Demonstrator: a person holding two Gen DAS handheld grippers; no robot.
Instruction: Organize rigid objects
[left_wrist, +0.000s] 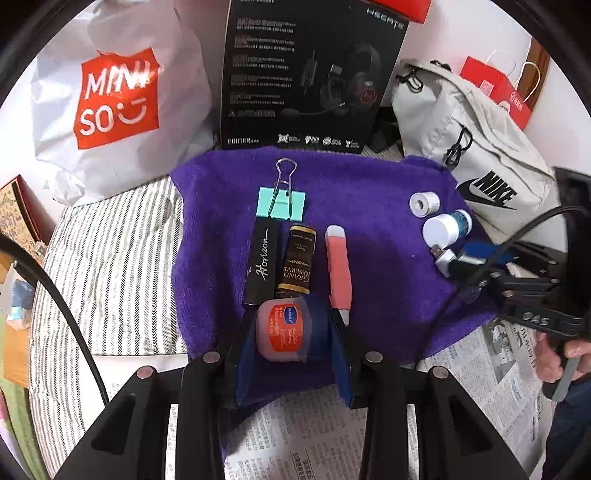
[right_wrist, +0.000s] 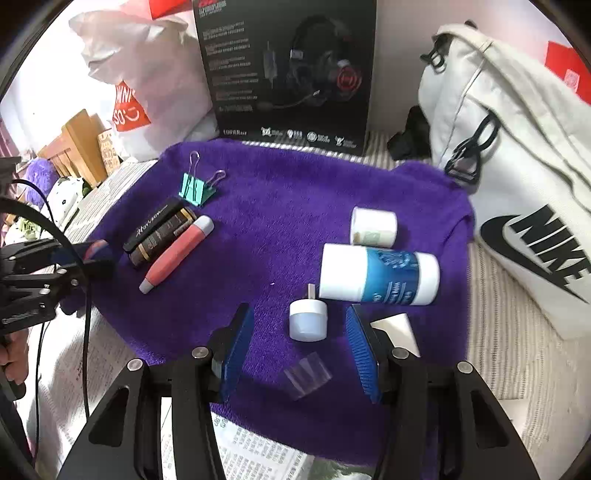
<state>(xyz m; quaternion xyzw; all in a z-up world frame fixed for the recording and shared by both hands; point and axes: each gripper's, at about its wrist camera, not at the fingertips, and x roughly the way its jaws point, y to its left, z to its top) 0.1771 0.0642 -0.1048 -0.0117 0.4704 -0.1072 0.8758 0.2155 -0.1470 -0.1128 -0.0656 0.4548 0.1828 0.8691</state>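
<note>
I am holding the small pink jar (left_wrist: 282, 328) clamped in my left gripper (left_wrist: 286, 339), hovering just at the near end of the Horizon tube (left_wrist: 261, 264). My right gripper (right_wrist: 299, 343) is standing apart around the USB plug light (right_wrist: 308, 319), well right of that tube.

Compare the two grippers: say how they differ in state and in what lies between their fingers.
The left gripper is shut on a small red-labelled jar, while the right gripper stands open and holds nothing. The jar is pinched between the left fingers; the small white USB light merely lies on the purple towel between the right fingers, untouched. Both have blue finger pads and hang over the same towel.
</note>
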